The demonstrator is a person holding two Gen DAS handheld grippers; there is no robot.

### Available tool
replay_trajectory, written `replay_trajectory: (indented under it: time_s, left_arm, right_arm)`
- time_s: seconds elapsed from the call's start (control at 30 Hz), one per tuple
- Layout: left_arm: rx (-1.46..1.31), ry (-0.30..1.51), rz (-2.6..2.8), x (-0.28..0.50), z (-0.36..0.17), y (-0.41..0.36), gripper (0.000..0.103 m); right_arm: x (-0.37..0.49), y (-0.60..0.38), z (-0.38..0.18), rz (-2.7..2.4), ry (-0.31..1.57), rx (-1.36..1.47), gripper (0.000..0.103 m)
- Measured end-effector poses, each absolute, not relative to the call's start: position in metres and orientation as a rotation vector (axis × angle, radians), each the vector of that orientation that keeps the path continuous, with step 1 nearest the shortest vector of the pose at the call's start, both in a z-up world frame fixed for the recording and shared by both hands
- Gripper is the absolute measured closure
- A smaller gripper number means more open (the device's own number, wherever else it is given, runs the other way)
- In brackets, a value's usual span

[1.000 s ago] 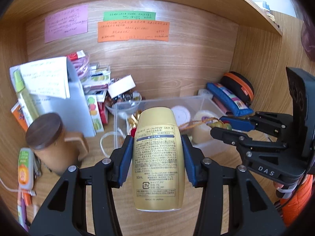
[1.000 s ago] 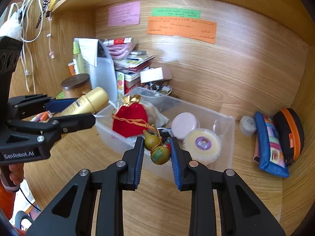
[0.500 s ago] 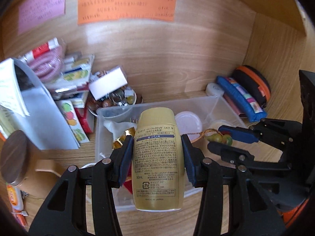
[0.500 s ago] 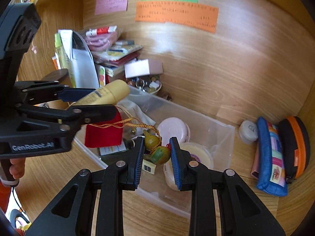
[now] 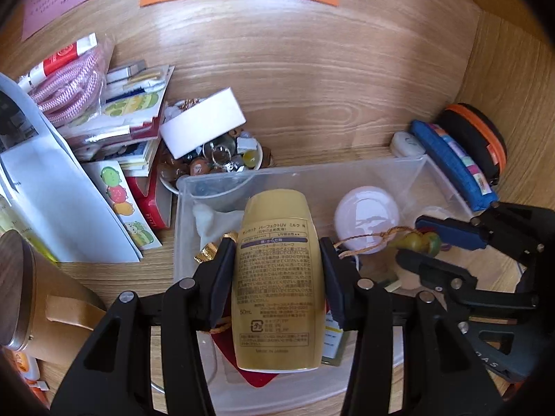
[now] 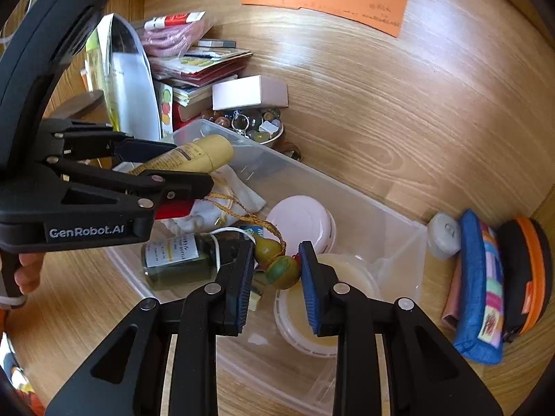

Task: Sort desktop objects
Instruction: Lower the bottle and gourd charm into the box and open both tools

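Both jaws grip: left gripper point(image 5: 277, 270) clamps the gold bottle point(image 5: 277, 277), long axis along its fingers, right gripper point(image 6: 275, 270) pinches the gourd charm point(image 6: 277, 263), each above the clear bin point(image 6: 381, 228)

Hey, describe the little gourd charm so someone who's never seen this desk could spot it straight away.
Find the clear plastic bin on the wooden desk. Above it, the right gripper pinches the gourd charm. It is two small olive-green bulbs, with a braided gold cord running to a red pouch, unlike the round jars below.

Gold bottle point(image 5: 279, 277) — between left tongs point(image 5: 277, 270)
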State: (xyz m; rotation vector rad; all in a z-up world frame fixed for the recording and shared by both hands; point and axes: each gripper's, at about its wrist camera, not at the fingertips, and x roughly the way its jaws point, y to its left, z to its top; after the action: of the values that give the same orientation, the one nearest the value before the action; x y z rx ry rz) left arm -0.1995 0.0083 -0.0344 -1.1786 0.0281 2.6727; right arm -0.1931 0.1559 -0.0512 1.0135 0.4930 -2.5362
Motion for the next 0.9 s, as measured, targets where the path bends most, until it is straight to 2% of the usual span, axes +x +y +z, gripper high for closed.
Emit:
replay_trajectory:
  time_s: [0.13, 0.2, 0.27, 0.43, 0.5, 0.57, 0.63, 0.83, 0.9]
  left_arm:
    - [-1.185, 0.024, 2.661, -0.199, -0.037, 0.004, 0.055]
    - [-1.188, 0.019, 2.639, -0.197, -0.036, 0.003, 0.053]
    - [-1.194, 0.008, 2.614, -0.196, -0.035, 0.001, 0.051]
    - [-1.196, -0.001, 2.596, -0.188, -0.033, 0.002, 0.049]
    - [-1.182, 0.000, 2.606, -0.181, -0.031, 0.001, 0.036]
    - [-1.162, 0.007, 2.629, -0.173, -0.027, -0.002, 0.028]
    - [-1.150, -0.006, 2.637, -0.167, -0.025, -0.006, 0.027]
    - [-1.161, -0.048, 2.663, -0.150, -0.018, -0.019, 0.022]
    - [-1.159, -0.063, 2.664, -0.142, -0.015, -0.020, 0.016]
  right_arm:
    - [-0.194, 0.150, -0.052, -2.543, 0.540, 1.018, 0.076]
    - [-0.194, 0.149, -0.052, -2.545, 0.542, 1.033, 0.060]
    - [-0.192, 0.149, -0.051, -2.556, 0.551, 1.034, 0.049]
    - [-0.186, 0.147, -0.046, -2.579, 0.592, 1.039, 0.049]
    - [-0.183, 0.148, -0.042, -2.588, 0.592, 1.043, 0.043]
    - [-0.180, 0.149, -0.038, -2.603, 0.587, 1.043, 0.038]
    - [-0.175, 0.151, -0.033, -2.621, 0.578, 1.041, 0.033]
    - [-0.156, 0.158, -0.019, -2.665, 0.510, 1.048, 0.029]
    - [-0.148, 0.160, -0.016, -2.686, 0.493, 1.034, 0.021]
